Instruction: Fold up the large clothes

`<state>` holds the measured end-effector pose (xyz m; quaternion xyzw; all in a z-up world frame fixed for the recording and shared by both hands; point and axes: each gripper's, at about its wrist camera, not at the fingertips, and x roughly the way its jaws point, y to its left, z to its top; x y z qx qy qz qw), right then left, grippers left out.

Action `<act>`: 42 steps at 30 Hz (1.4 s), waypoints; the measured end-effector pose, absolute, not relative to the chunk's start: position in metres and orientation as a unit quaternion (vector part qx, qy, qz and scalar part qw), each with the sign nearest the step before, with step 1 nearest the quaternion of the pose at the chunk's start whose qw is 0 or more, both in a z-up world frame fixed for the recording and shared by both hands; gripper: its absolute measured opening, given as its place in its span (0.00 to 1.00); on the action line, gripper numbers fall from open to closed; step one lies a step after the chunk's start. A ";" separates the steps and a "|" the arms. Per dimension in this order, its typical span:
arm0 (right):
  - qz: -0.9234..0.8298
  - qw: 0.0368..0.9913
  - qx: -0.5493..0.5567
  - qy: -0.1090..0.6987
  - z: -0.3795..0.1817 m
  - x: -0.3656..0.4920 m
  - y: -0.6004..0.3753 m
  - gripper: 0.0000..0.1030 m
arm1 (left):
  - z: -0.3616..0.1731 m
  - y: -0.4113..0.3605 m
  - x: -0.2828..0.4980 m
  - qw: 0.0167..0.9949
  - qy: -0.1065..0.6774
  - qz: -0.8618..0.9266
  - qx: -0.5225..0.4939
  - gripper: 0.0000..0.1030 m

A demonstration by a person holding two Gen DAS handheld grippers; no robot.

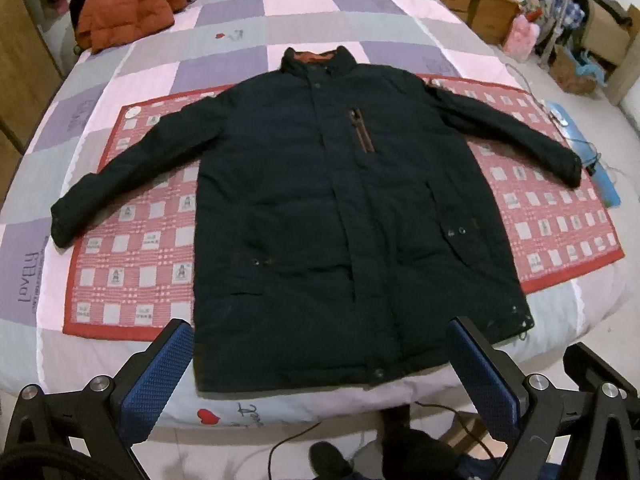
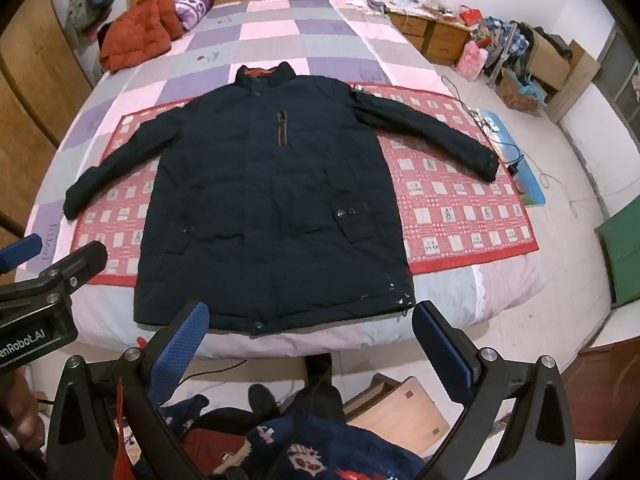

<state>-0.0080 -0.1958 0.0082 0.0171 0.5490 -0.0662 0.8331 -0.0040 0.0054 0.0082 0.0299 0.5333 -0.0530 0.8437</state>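
Dark padded coat [image 1: 320, 216] spread flat, front up, sleeves out, on bed [image 1: 304, 12]; left tongs [image 1: 320, 376] and right tongs [image 2: 312, 344] both released.

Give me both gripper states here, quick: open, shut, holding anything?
Left gripper: open, holding nothing, above the hem of the dark coat.
Right gripper: open, holding nothing, at the bed's near edge.

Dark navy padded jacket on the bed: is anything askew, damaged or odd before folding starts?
The dark navy padded jacket lies flat, front up, sleeves spread. One oddity: whitish specks near the hem corner on its right side in both views; stain or wear, cannot tell. Nothing else stands out.
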 end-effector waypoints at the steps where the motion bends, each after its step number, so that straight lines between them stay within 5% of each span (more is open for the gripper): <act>1: -0.067 0.834 0.016 0.548 0.009 -0.009 -0.194 1.00 | 0.009 0.006 -0.003 0.844 0.533 -0.053 0.028 1.00; 19: -0.063 0.836 0.028 0.545 0.007 0.002 -0.211 1.00 | 0.001 0.013 0.009 0.843 0.537 -0.037 0.006 1.00; 42: 0.010 0.824 0.002 0.566 -0.081 0.144 -0.307 1.00 | -0.085 -0.038 0.116 0.828 0.559 0.042 -0.002 1.00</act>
